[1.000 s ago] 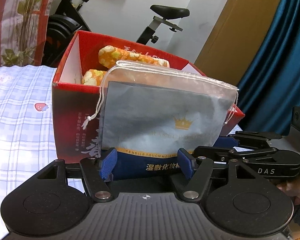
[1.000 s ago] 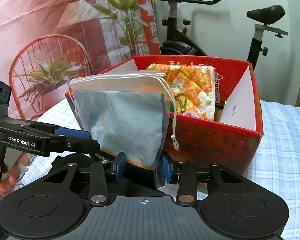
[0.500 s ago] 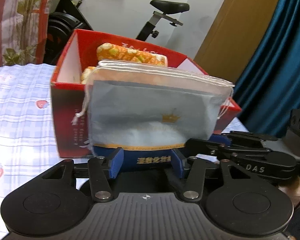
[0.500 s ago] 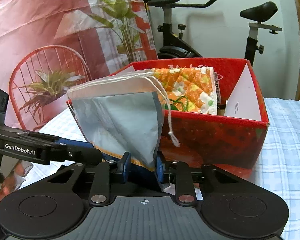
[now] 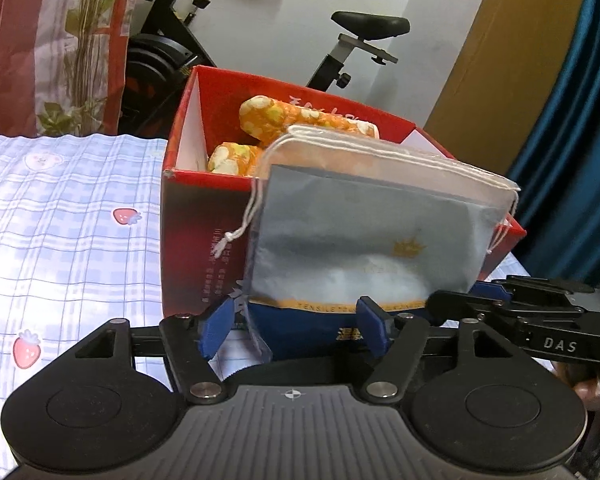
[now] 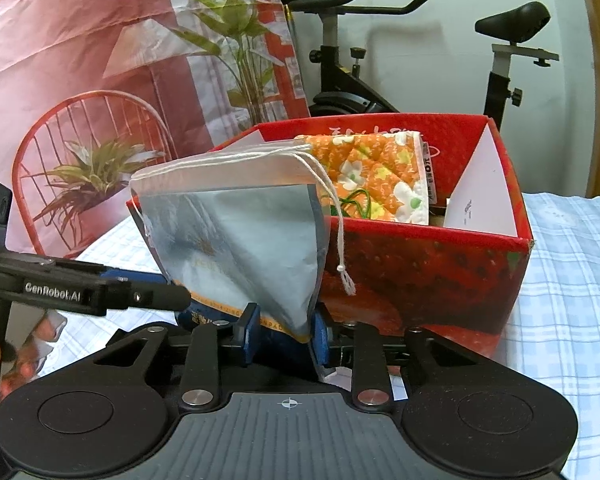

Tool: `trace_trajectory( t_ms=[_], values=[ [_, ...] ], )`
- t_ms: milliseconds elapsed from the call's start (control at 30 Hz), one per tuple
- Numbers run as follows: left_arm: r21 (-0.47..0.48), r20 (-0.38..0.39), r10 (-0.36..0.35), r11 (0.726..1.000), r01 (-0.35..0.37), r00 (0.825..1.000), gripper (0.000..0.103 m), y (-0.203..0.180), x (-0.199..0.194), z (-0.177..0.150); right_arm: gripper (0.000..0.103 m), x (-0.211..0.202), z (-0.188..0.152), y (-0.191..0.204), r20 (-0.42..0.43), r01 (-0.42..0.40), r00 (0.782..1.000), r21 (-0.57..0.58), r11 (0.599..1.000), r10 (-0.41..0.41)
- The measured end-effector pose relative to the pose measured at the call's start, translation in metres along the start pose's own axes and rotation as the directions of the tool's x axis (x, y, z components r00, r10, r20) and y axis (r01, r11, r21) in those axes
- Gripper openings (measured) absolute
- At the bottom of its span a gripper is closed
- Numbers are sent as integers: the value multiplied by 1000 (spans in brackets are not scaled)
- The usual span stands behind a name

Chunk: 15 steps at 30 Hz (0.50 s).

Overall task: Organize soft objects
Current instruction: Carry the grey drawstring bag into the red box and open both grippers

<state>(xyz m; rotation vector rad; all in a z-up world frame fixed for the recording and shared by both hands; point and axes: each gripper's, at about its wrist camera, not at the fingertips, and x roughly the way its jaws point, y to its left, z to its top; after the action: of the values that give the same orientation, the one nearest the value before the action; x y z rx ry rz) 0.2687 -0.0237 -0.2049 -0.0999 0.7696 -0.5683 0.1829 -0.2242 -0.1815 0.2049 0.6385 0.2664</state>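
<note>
A translucent drawstring pouch (image 5: pixel 364 232) with a blue and grey packet inside stands upright in front of a red cardboard box (image 5: pixel 204 240). My left gripper (image 5: pixel 296 326) sits wide around the pouch's bottom edge, its blue pads apart. My right gripper (image 6: pixel 284 334) is shut on the pouch's lower corner (image 6: pixel 240 248). Folded orange flowered cloth (image 5: pixel 284 120) lies inside the box (image 6: pixel 420 276), also seen in the right wrist view (image 6: pixel 376 172). Each gripper shows from the side in the other's view.
The box stands on a blue checked cloth with strawberries (image 5: pixel 60 220). An exercise bike (image 6: pixel 380 72) and a printed backdrop with a plant (image 6: pixel 100 80) are behind. A blue curtain (image 5: pixel 572 120) hangs at the right.
The pouch has risen and tilted toward the box's near rim. My left gripper's fingers have spread a little wider around it. My right gripper stays clamped.
</note>
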Motion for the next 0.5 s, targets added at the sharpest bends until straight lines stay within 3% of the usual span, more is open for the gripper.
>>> trace_trajectory(
  t_ms=[300, 500],
  values=[
    [-49, -62, -120, 992, 117, 991, 73, 7, 24, 0, 29, 3, -1, -6, -18, 18, 1000, 36, 999, -17],
    [-44, -34, -148, 988, 147, 988, 67, -2, 12, 2, 24, 2, -2, -2, -21, 9, 1000, 40, 999, -8]
  ],
)
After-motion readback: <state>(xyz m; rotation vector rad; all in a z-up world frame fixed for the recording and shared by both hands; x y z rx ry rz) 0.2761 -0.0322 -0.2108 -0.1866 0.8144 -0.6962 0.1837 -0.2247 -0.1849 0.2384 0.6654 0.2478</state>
